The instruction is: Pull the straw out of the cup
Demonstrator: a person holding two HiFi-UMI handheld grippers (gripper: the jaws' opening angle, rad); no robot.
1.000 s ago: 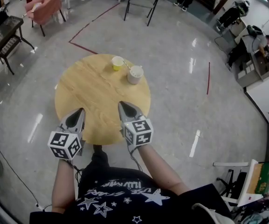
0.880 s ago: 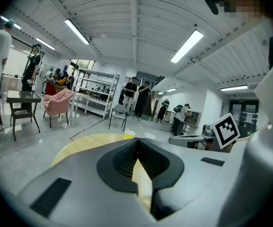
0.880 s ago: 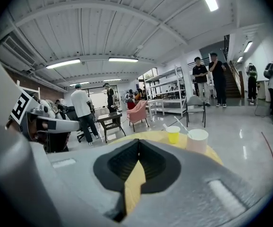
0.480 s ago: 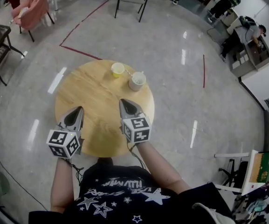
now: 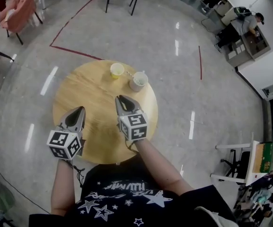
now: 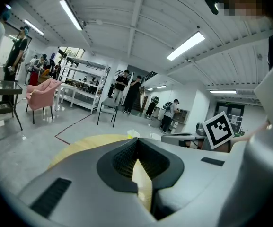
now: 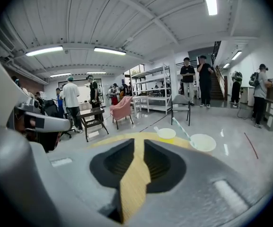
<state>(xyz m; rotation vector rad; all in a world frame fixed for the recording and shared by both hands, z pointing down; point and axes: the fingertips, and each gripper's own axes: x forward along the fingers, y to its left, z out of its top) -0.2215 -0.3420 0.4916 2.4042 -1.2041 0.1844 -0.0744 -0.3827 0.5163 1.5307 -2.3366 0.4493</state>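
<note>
Right gripper [image 5: 120, 98]: jaws opening, nothing between them. Left gripper [image 5: 81, 109]: jaws closed, empty. Straw [image 7: 185, 129] leans out of the white cup [image 5: 138, 81], lower end hidden inside. The cup stands at the far edge of the round table [image 5: 84, 89], beside the yellow cup [image 5: 117, 70]. Contents of both cups cannot be made out.

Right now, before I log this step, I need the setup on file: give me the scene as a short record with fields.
Table: round, wooden
Cups: yellow cup, white cup, far side
Straw: in white cup, leaning
Left gripper: shut, empty, over table
Right gripper: jaws opening, empty, short of cups
</note>
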